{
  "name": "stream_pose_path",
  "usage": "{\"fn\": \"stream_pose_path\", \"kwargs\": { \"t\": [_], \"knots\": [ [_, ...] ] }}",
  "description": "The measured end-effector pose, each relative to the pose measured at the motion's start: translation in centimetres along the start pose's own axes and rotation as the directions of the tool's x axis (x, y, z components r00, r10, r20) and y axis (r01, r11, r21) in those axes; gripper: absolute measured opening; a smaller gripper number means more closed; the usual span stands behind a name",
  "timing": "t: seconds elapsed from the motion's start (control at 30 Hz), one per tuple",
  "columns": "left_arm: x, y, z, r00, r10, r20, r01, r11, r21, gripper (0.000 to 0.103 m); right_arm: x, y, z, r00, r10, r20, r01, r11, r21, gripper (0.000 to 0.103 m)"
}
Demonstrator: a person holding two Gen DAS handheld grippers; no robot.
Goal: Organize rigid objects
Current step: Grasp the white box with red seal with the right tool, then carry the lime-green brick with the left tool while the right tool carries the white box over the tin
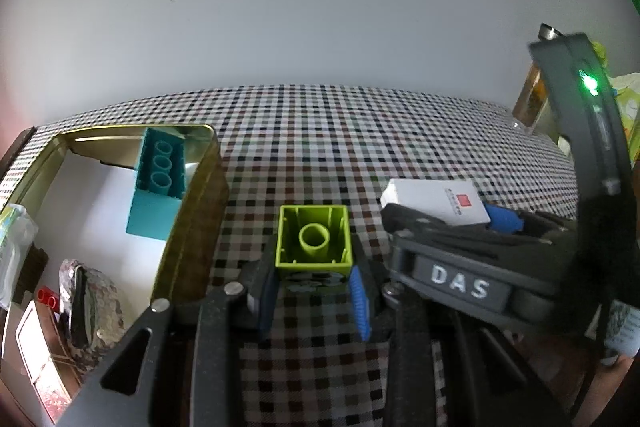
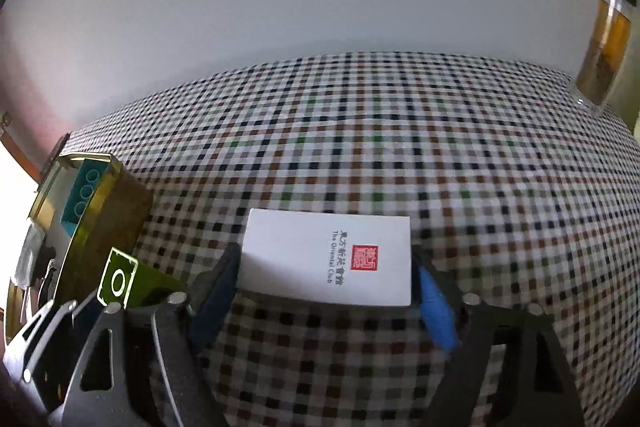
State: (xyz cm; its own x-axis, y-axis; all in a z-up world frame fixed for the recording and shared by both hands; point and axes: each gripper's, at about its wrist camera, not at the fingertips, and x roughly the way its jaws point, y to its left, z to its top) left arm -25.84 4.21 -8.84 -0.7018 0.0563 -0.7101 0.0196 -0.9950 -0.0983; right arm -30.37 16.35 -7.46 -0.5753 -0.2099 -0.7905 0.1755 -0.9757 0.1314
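Gripping: left gripper [image 1: 314, 291] pinching the green block [image 1: 314, 241] by its lower sides, blue pads [image 1: 359, 301] pressed on it.
Green block: lime plastic, square, hollow underside with one round tube turned toward the camera; held over the checked counter [image 1: 320, 131], just right of the tin.
White box: white box [image 2: 328, 259] flat and rectangular, lying on the counter between the fingers of the right gripper [image 2: 328, 287].
Right gripper: spread wide around the box's short ends; pads at or near both ends, contact not clear.
Tin: gold tin [image 1: 200, 195] at the left, holding a teal block [image 1: 158, 183] with three round tubes showing.
Pose: both grippers angled down toward the counter, side by side.
Writing: "The Oriental Club" beside a red seal on the box; "DAS" on the right gripper's body.
Far corner: glass jar [image 2: 606, 47] with amber contents.
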Motion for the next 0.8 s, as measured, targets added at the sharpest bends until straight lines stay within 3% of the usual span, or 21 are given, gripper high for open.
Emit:
{"fn": "stream_pose_path", "kwargs": {
  "t": [0.27, 0.37, 0.53, 0.67, 0.8],
  "knots": [
    [-0.5, 0.0, -0.5, 1.0, -0.025, 0.003, 0.025, 1.0, -0.009, 0.031, -1.4, -2.0, -1.5, 0.999, 0.02, 0.048, -0.021, 0.999, 0.037, 0.081],
    [-0.6, 0.0, -0.5, 1.0, -0.018, 0.013, 0.018, 1.0, -0.005, 0.031, -1.9, -1.9, -2.4, 0.999, -0.013, 0.052, 0.013, 1.0, 0.0, 0.081],
    [-0.8, 0.0, -0.8, 0.999, -0.024, 0.024, 0.024, 1.0, -0.005, 0.031, -3.4, -2.3, -4.1, 0.998, 0.025, 0.065, -0.025, 1.0, 0.009, 0.081],
    [-1.4, 0.3, -0.8, 0.999, -0.029, 0.044, 0.03, 1.0, -0.009, 0.031, -5.2, -3.2, -5.1, 0.99, 0.07, 0.125, -0.077, 0.996, 0.053, 0.081],
    [-2.4, 0.6, -1.4, 0.997, -0.035, 0.07, 0.036, 0.999, -0.013, 0.031, -5.5, -2.3, -4.8, 0.983, 0.068, 0.172, -0.077, 0.996, 0.051, 0.081]
  ]
}}
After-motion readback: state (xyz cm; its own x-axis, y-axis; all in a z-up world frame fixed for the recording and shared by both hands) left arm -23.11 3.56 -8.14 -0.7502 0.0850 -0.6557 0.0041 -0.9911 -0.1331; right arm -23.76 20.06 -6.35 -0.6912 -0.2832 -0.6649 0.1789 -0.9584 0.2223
